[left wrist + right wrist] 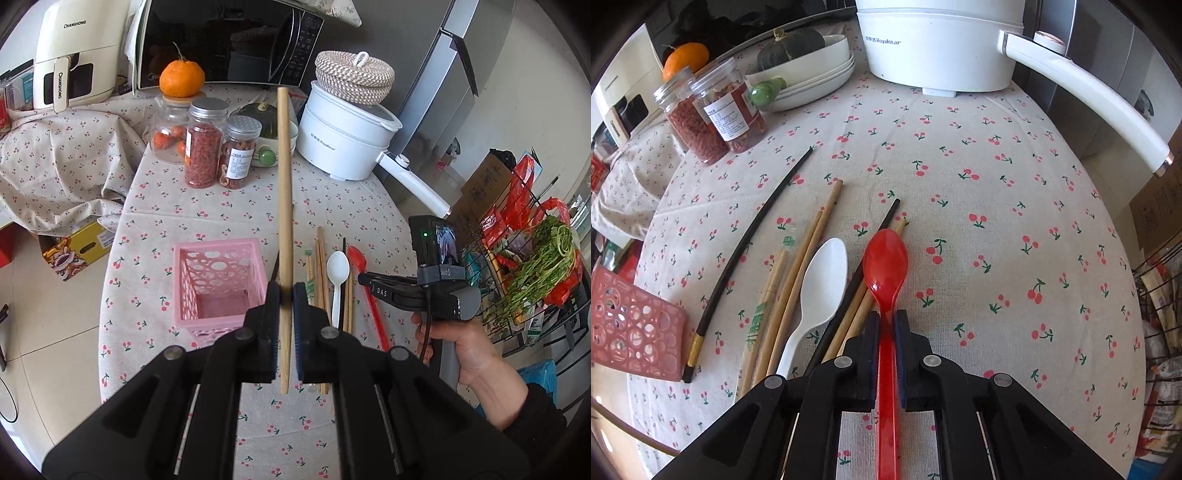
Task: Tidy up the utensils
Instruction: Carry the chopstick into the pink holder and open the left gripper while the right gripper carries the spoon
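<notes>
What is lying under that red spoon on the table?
The red spoon lies across a black chopstick and wooden chopsticks, on the cherry tablecloth. Its bowl hides where they cross; the right gripper covers the handle.

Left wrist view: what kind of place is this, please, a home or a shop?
Most likely a home kitchen or dining corner. A microwave and an electric pot stand on a table with a cherry-print cloth, and a tall fridge stands behind it.
</notes>
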Demonstrator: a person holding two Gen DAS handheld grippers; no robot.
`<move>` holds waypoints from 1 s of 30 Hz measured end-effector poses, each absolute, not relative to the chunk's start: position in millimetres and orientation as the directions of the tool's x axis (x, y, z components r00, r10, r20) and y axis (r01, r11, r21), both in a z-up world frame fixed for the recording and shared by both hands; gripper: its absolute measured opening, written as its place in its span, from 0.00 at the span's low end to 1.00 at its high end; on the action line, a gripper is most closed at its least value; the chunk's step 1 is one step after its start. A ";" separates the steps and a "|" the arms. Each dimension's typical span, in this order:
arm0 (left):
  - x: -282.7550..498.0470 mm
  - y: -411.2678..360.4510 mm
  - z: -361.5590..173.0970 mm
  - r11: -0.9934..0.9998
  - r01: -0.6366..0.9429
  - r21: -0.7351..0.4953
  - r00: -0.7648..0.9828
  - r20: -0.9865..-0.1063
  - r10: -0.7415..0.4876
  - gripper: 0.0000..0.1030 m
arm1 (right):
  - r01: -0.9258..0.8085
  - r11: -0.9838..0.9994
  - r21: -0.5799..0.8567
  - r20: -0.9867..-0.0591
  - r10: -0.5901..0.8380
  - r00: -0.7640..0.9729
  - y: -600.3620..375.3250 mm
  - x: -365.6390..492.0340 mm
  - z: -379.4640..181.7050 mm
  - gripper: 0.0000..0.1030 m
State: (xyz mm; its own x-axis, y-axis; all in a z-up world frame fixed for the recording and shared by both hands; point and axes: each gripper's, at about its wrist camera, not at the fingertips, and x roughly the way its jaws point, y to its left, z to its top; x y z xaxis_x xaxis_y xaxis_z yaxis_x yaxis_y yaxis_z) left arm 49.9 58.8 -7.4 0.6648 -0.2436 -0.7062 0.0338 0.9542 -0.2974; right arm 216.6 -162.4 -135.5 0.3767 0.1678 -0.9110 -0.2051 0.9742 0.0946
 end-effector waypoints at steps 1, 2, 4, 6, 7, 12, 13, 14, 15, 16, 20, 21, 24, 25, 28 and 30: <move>47.2 60.3 -2.5 0.955 0.037 -0.293 0.680 -0.694 -0.239 0.08 | -0.202 0.973 0.109 -0.902 0.182 0.391 -165.6 215.7 -129.9 0.08; 44.3 60.8 3.1 0.957 0.042 -0.287 0.695 -0.680 -0.234 0.08 | -0.200 0.971 0.128 -0.891 0.201 0.406 -168.3 214.9 -123.2 0.08; 38.4 61.7 15.6 0.959 0.053 -0.279 0.728 -0.647 -0.228 0.08 | -0.196 0.965 0.171 -0.867 0.242 0.435 -176.0 211.9 -109.3 0.08; 32.8 64.7 28.6 0.961 0.057 -0.272 0.764 -0.607 -0.217 0.08 | -0.202 0.959 0.199 -0.842 0.273 0.466 -184.0 205.7 -95.0 0.08; 29.8 67.0 34.7 0.961 0.054 -0.270 0.784 -0.585 -0.208 0.08 | -0.208 0.956 0.207 -0.828 0.284 0.484 -187.4 202.1 -87.9 0.08; 22.4 82.9 55.9 0.968 -0.008 -0.251 0.879 -0.464 -0.113 0.08 | -0.241 0.945 0.222 -0.763 0.323 0.560 -193.1 187.0 -57.0 0.08; 23.6 85.3 55.9 0.971 -0.026 -0.236 0.890 -0.448 -0.085 0.08 | -0.246 0.942 0.227 -0.752 0.330 0.570 -193.5 184.3 -52.4 0.08; 26.4 87.0 54.3 0.974 -0.043 -0.222 0.897 -0.437 -0.060 0.08 | -0.251 0.940 0.231 -0.741 0.337 0.581 -193.4 180.5 -48.0 0.08; 30.4 88.3 50.7 0.976 -0.059 -0.210 0.900 -0.434 -0.039 0.08 | -0.255 0.938 0.235 -0.730 0.343 0.591 -192.9 177.8 -43.7 0.08; 35.9 89.6 45.6 0.977 -0.075 -0.198 0.898 -0.440 -0.021 0.08 | -0.260 0.935 0.240 -0.720 0.351 0.599 -192.1 175.9 -39.9 0.08; 55.8 93.9 22.4 0.979 -0.105 -0.175 0.875 -0.484 0.007 0.08 | -0.280 0.924 0.262 -0.681 0.383 0.624 -185.6 168.0 -27.9 0.08; 60.3 94.2 16.8 0.980 -0.109 -0.167 0.867 -0.499 0.011 0.08 | -0.286 0.921 0.265 -0.672 0.389 0.630 -183.5 166.5 -25.1 0.08; 70.0 93.6 2.3 0.981 -0.105 -0.161 0.843 -0.538 0.002 0.08 | -0.304 0.912 0.276 -0.647 0.410 0.643 -177.7 159.1 -17.2 0.08; 70.9 92.0 -0.6 0.982 -0.101 -0.160 0.836 -0.549 -0.003 0.08 | -0.310 0.908 0.280 -0.642 0.418 0.643 -175.6 157.2 -15.7 0.08; 74.6 90.4 -6.7 0.982 -0.100 -0.158 0.817 -0.577 -0.010 0.20 | -0.325 0.901 0.287 -0.637 0.433 0.638 -168.6 154.1 -14.2 0.08; 75.2 91.1 -9.0 0.980 -0.109 -0.167 0.806 -0.592 -0.011 0.35 | -0.335 0.898 0.286 -0.639 0.439 0.632 -163.8 152.4 -14.7 0.08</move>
